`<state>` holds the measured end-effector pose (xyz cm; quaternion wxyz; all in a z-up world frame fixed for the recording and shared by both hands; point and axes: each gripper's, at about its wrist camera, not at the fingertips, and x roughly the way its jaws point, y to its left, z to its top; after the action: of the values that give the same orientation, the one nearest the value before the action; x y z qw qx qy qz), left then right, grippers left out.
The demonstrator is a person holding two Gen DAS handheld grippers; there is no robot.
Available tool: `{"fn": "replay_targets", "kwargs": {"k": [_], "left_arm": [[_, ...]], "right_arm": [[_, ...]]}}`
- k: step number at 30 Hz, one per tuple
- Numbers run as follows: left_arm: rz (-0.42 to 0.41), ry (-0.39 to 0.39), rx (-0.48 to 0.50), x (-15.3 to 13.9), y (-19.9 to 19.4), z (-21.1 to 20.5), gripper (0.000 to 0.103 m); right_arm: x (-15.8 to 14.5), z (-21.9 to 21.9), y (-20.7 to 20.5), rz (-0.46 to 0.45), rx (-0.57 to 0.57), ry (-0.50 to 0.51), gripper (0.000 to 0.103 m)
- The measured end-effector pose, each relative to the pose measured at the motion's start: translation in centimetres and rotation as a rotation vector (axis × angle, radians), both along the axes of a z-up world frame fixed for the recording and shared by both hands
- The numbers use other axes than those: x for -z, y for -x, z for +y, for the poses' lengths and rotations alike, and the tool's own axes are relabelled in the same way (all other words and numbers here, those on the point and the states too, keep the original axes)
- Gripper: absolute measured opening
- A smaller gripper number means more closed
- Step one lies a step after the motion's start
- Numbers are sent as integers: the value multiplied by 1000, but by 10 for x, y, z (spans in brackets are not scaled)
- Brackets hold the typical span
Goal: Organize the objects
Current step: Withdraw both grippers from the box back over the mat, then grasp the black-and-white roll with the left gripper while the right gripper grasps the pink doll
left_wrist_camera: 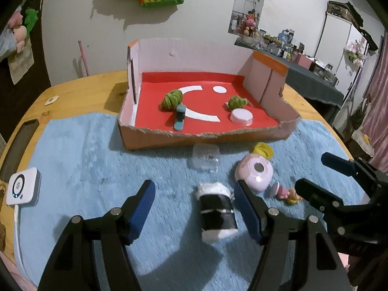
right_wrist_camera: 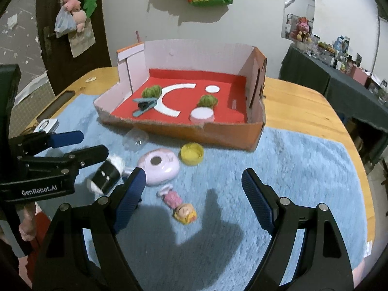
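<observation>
Both grippers hang open over the blue mat [left_wrist_camera: 84, 160], holding nothing. The left gripper [left_wrist_camera: 194, 194] has the black-and-white roll [left_wrist_camera: 216, 212] between its fingers, untouched; the right gripper [right_wrist_camera: 194, 181] frames the little doll [right_wrist_camera: 179, 206]. The risk is crowding — the pink case [right_wrist_camera: 160, 167] lies just beside both targets, so a closing finger could shove it or pinch it too, and the roll may roll away. The yellow cap [right_wrist_camera: 191, 154] and clear lid [left_wrist_camera: 205, 157] lie before the box [left_wrist_camera: 206, 143], whose torn front wall must be cleared.
</observation>
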<state>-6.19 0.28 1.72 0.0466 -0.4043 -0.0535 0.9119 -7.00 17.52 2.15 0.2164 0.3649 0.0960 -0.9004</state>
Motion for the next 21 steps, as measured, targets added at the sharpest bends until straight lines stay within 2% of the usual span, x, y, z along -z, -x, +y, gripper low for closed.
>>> {"fn": "replay_targets", "kwargs": {"k": [3,8,15,21], "left_arm": [[1,6,7,2,-5,4,70],[-2,4,20,5,-11,9,70],[-6,4,27,9,-14,13,69],[-13,-3,21,12,-17,10,68]], "right_arm": [[5,2,-6,-12,1,5,75],[13,5,-11,-39,14,19,56],[20,11,-21,-81,23,81,49],[26,7,-25,-106,19,92,42]]}}
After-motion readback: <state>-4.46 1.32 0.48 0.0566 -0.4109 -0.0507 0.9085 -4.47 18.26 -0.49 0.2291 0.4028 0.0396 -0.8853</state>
